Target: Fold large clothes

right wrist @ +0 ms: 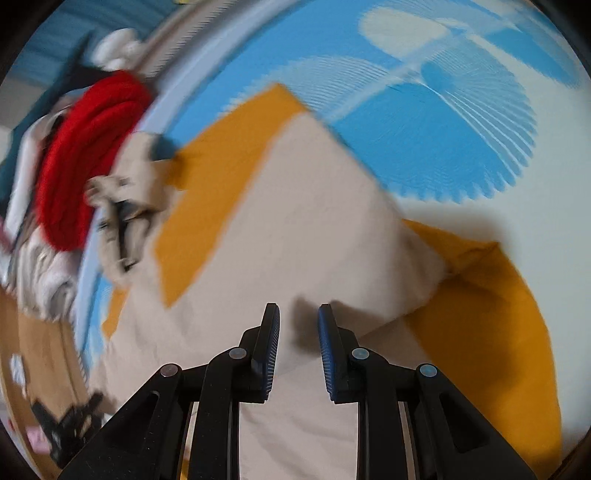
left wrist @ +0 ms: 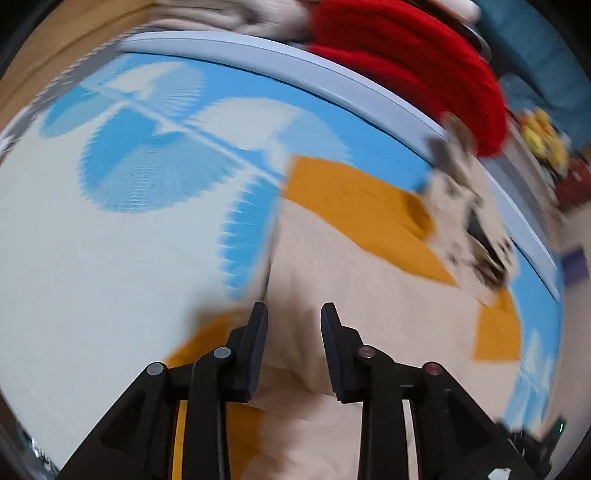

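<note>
A large beige and mustard-yellow garment [left wrist: 332, 258] lies spread on a blue and white patterned mat [left wrist: 110, 240]. It also shows in the right wrist view [right wrist: 295, 221], partly folded over itself. My left gripper [left wrist: 294, 310] hovers over the beige cloth with its jaws apart and nothing between them. My right gripper [right wrist: 298, 312] is also open and empty, just above a fold of the beige cloth. Both views are motion-blurred.
A red knitted garment [left wrist: 413, 66] and pale clothes [left wrist: 221, 18] lie piled beyond the mat's pale blue rim [left wrist: 258, 51]. The red pile also shows at the left of the right wrist view [right wrist: 85, 158]. Wooden floor [right wrist: 40, 350] lies at the lower left.
</note>
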`<state>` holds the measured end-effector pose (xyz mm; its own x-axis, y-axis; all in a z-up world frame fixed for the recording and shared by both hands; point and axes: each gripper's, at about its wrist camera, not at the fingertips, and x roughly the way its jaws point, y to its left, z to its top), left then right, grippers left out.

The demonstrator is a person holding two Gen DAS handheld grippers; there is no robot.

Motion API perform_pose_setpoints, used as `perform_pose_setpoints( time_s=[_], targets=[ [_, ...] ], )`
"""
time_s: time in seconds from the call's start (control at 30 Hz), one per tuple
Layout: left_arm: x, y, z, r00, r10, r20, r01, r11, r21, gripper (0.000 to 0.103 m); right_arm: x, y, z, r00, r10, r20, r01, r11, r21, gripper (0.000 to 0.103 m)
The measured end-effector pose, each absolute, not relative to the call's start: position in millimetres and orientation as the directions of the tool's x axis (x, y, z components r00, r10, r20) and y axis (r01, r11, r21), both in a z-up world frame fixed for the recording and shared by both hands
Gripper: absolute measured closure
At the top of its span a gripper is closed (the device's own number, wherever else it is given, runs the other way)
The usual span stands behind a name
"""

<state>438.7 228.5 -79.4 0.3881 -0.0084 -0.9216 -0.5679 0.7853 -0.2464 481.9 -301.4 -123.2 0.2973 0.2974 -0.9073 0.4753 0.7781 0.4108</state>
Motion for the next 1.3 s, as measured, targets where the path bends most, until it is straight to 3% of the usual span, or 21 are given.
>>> perform_pose_setpoints(
  time_s=[0.13, 0.23, 0.37, 0.53, 0.73, 0.87, 0.9, 0.93, 1.0, 1.17, 1.23, 1.3],
  targets=[
    [436.1, 244.2, -76.2, 0.413, 0.004, -0.911, -0.592, 0.761, -0.265, 0.076, 475.5, -336.7, -134.5, 0.232, 0.166, -0.958, 0.608, 0.744, 0.277, 0.08],
    [446.8, 234.9, -92.2, 0.406, -0.112, -0.907, -0.525, 0.784, -0.332, 0.076, 469.3, -349.5, -116.2, 0.293, 0.086, -0.952, 0.639, 0.723, 0.262, 0.08],
    [451.7, 220.0, -121.1, 0.343, -0.164, -0.925, -0.505, 0.798, -0.329, 0.076, 481.9, -321.0, -84.7, 0.461, 0.182, -0.869, 0.453, 0.793, 0.406, 0.08],
    [446.2, 228.9, -144.6, 0.274, -0.2, -0.941, -0.562, 0.76, -0.325, 0.076, 496.5, -289.8, -108.4, 0.363, 0.415, -0.835, 0.351, 0.769, 0.534, 0.069],
    [439.9, 253.5, -134.9, 0.304, -0.144, -0.942, -0.616, 0.724, -0.31, 0.076, 481.6, -311.0, -147.0, 0.183, 0.303, -0.935, 0.55, 0.757, 0.353, 0.068],
    [442.9, 249.4, -146.0, 0.274, -0.204, -0.94, -0.594, 0.732, -0.333, 0.076, 479.5, -314.3, -142.2, 0.188, 0.283, -0.941, 0.56, 0.756, 0.339, 0.069],
    [443.6, 245.7, -148.8, 0.267, -0.222, -0.938, -0.586, 0.735, -0.341, 0.078, 479.6, -313.4, -138.7, 0.196, 0.262, -0.945, 0.555, 0.765, 0.327, 0.068],
    [442.9, 241.6, -150.0, 0.268, -0.238, -0.934, -0.576, 0.737, -0.353, 0.086, 480.2, -312.9, -134.0, 0.207, 0.238, -0.949, 0.555, 0.77, 0.314, 0.068],
    [441.5, 237.8, -145.2, 0.282, -0.228, -0.932, -0.564, 0.746, -0.354, 0.097, 483.1, -315.0, -126.0, 0.237, 0.208, -0.949, 0.549, 0.777, 0.308, 0.068],
    [425.2, 233.6, -128.3, 0.277, -0.217, -0.936, -0.575, 0.743, -0.343, 0.097, 490.1, -303.1, -105.9, 0.352, 0.266, -0.898, 0.461, 0.785, 0.413, 0.068],
    [422.7, 233.0, -127.0, 0.243, -0.168, -0.955, -0.583, 0.762, -0.282, 0.093, 493.1, -299.0, -110.9, 0.35, 0.348, -0.87, 0.43, 0.765, 0.479, 0.068],
    [426.1, 231.0, -115.5, 0.243, -0.038, -0.969, -0.572, 0.801, -0.175, 0.097, 492.8, -300.7, -120.3, 0.317, 0.336, -0.887, 0.458, 0.765, 0.453, 0.069]
  ],
)
